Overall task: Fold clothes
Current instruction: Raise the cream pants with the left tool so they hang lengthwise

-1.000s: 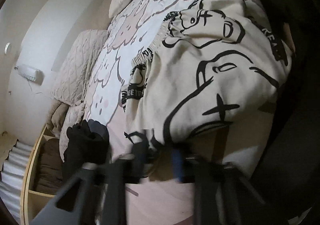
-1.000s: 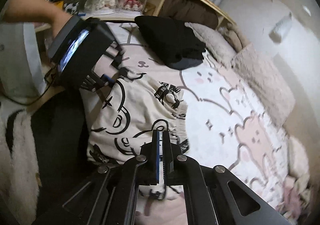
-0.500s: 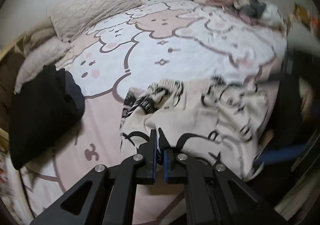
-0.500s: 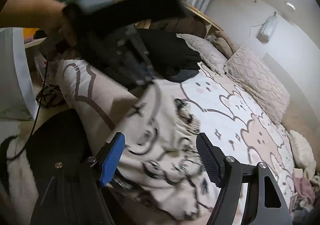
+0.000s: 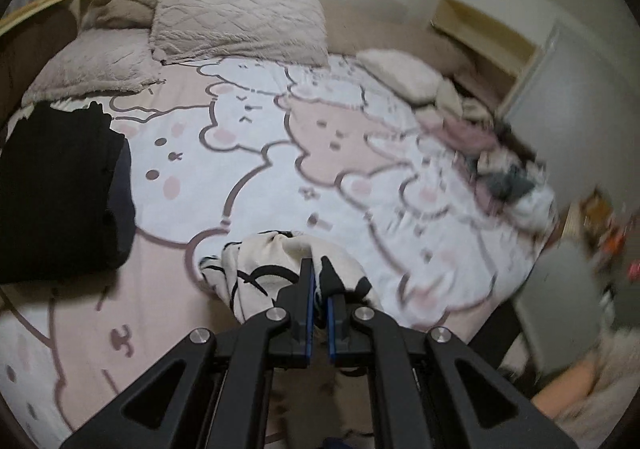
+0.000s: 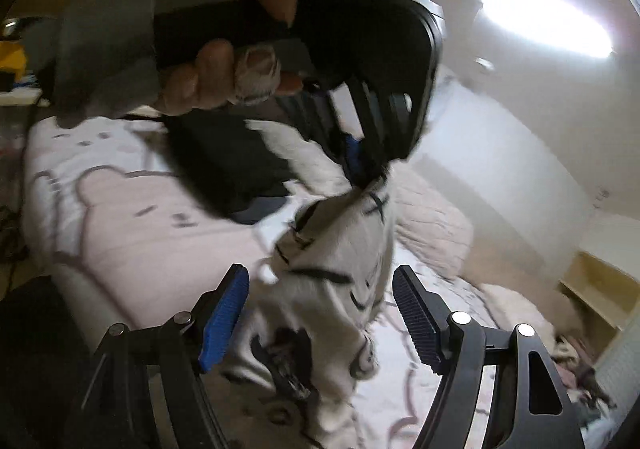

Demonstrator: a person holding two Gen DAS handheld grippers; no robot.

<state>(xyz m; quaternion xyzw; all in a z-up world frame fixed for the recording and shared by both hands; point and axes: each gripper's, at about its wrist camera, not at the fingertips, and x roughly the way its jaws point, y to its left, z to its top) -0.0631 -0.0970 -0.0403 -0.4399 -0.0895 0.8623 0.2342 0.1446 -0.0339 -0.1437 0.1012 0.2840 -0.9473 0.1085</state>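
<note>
Right wrist view shows the cream garment [image 6: 340,249], printed with black line drawings, lifted by one pinched edge and hanging in a loose drape above the bed [image 6: 120,217]; a second ago it lay spread flat near the bed's edge. The left tool [image 6: 362,165], carried in the person's hand [image 6: 224,69], is clamped on that top edge, its jaws narrow on the cloth, and it now stands much higher than it did a second ago. In the left wrist view the same tool [image 5: 318,269] points down over the bedspread with the fabric bunched between its pads.

The right tool [image 6: 320,289] was closed a second ago and is now wide, with the hanging cloth in front of the gap between its pads but not pressed by them. My reading is that it let go so the garment could be raised and shaken out, and that it must take a fresh corner before any fold can start.

Behind the garment lies a black folded pile [image 6: 228,165], with quilted pillows [image 5: 236,25] at the head of the bed and loose clothes [image 5: 492,161] along its far side.
</note>
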